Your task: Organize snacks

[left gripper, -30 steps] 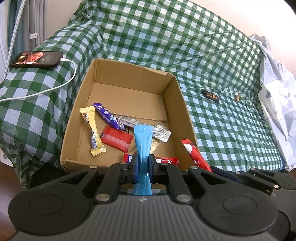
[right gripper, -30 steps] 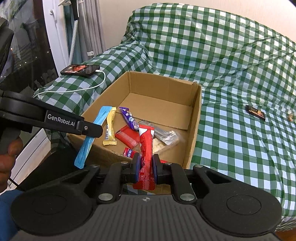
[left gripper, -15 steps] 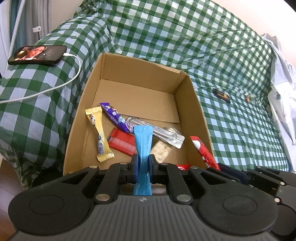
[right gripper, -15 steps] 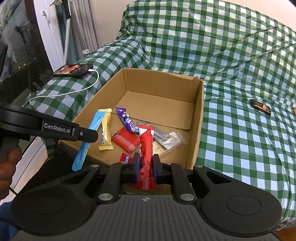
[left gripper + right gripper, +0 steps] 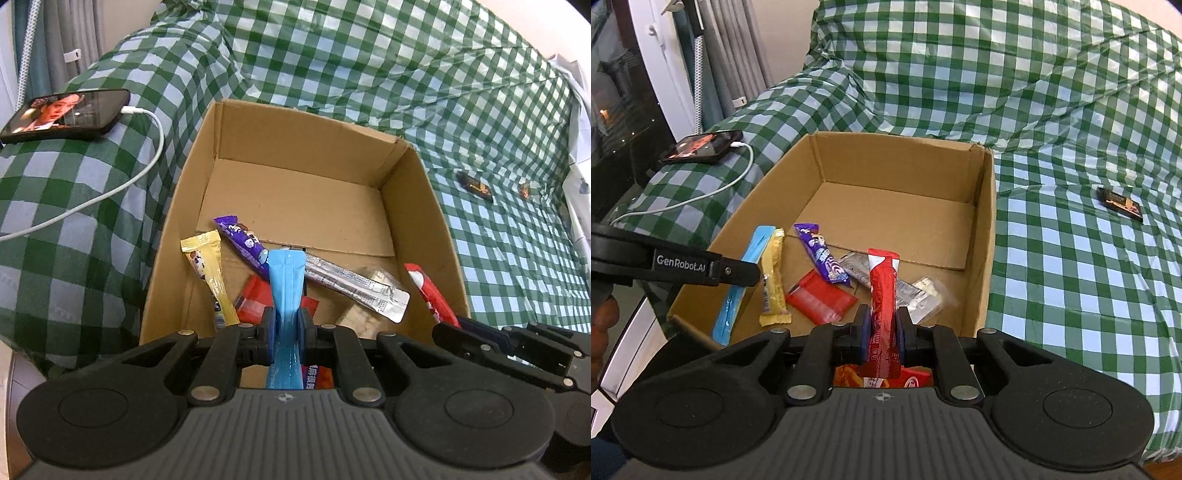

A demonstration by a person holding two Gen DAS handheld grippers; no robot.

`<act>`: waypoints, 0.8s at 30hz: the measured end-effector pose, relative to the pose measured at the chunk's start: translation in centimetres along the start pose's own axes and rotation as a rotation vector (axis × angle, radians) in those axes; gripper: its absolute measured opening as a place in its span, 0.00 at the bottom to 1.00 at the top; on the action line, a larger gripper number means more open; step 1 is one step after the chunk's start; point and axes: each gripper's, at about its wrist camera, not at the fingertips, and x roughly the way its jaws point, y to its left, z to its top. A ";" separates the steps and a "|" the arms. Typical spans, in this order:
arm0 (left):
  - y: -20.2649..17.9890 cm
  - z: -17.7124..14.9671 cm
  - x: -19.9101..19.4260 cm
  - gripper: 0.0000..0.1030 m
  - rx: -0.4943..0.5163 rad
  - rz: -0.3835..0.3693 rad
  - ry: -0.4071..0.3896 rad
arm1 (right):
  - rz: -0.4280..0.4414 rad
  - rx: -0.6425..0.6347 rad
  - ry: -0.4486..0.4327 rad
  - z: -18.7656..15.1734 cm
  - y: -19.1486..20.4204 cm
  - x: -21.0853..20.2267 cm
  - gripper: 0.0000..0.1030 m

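An open cardboard box (image 5: pixel 439 206) (image 5: pixel 988 236) sits on a green checked cover. My left gripper (image 5: pixel 286 325) is shut on a blue stick pack (image 5: pixel 286 280), held over the box's near edge; the same blue pack (image 5: pixel 738 288) shows at the left of the right wrist view. Shut on a red stick pack (image 5: pixel 882 291), my right gripper (image 5: pixel 882 328) hangs over the box's near right part; that red pack (image 5: pixel 428 291) also shows in the left wrist view. Inside the box lie a yellow pack (image 5: pixel 210 273), a purple pack (image 5: pixel 240 240), a silver pack (image 5: pixel 362 291) and a red wrapper (image 5: pixel 820 299).
A phone (image 5: pixel 62 114) on a white charging cable (image 5: pixel 110 192) lies left of the box. Right of the box, a dark snack bar (image 5: pixel 474 186) (image 5: pixel 1121 203) and a small wrapped sweet (image 5: pixel 523 190) lie on the cover. White cloth (image 5: pixel 580 122) is at the far right.
Both grippers, each still shut on its stick pack, have moved forward and down toward the box, which looks larger and nearer. The box's contents have not moved.
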 end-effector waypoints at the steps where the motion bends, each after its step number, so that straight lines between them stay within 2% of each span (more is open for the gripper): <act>1: 0.0 0.1 0.3 0.12 0.002 0.002 0.002 | 0.001 0.003 0.001 0.2 -0.2 0.3 0.15; 5: -0.2 0.8 1.5 0.13 0.010 0.015 0.006 | -0.004 0.013 0.003 0.8 -0.9 1.4 0.15; 7: -0.2 1.2 1.9 0.19 0.007 0.035 0.001 | 0.000 0.025 0.008 1.2 -1.2 2.0 0.19; 8: -0.1 1.4 1.9 0.35 0.007 0.046 -0.010 | -0.001 0.040 0.009 1.5 -1.5 2.2 0.19; 9: 0.0 1.7 1.7 0.46 0.003 0.059 -0.027 | -0.006 0.056 0.009 1.8 -1.7 2.4 0.28; 10: 0.1 1.9 1.3 0.73 -0.003 0.072 -0.046 | -0.006 0.065 0.011 2.0 -1.9 2.6 0.41; 11: 0.2 2.1 0.9 0.94 -0.014 0.091 -0.070 | -0.006 0.071 0.011 2.3 -2.0 2.6 0.47; 12: 0.4 2.1 0.3 1.00 -0.022 0.108 -0.097 | -0.004 0.074 0.005 2.4 -2.0 2.5 0.56; 14: 0.6 1.8 -0.6 1.00 -0.028 0.143 -0.127 | -0.002 0.071 -0.009 2.5 -1.9 2.0 0.67; 16: 0.7 1.3 -1.0 1.00 -0.024 0.155 -0.110 | -0.014 0.073 -0.005 2.0 -1.8 1.4 0.78; 22: 0.6 -1.6 -1.7 1.00 -0.041 0.116 0.010 | -0.016 0.128 0.071 -0.8 -1.3 -0.3 0.83; 24: 0.5 -2.4 -2.2 1.00 -0.052 0.103 0.035 | -0.015 0.127 0.072 -1.5 -0.9 -1.2 0.84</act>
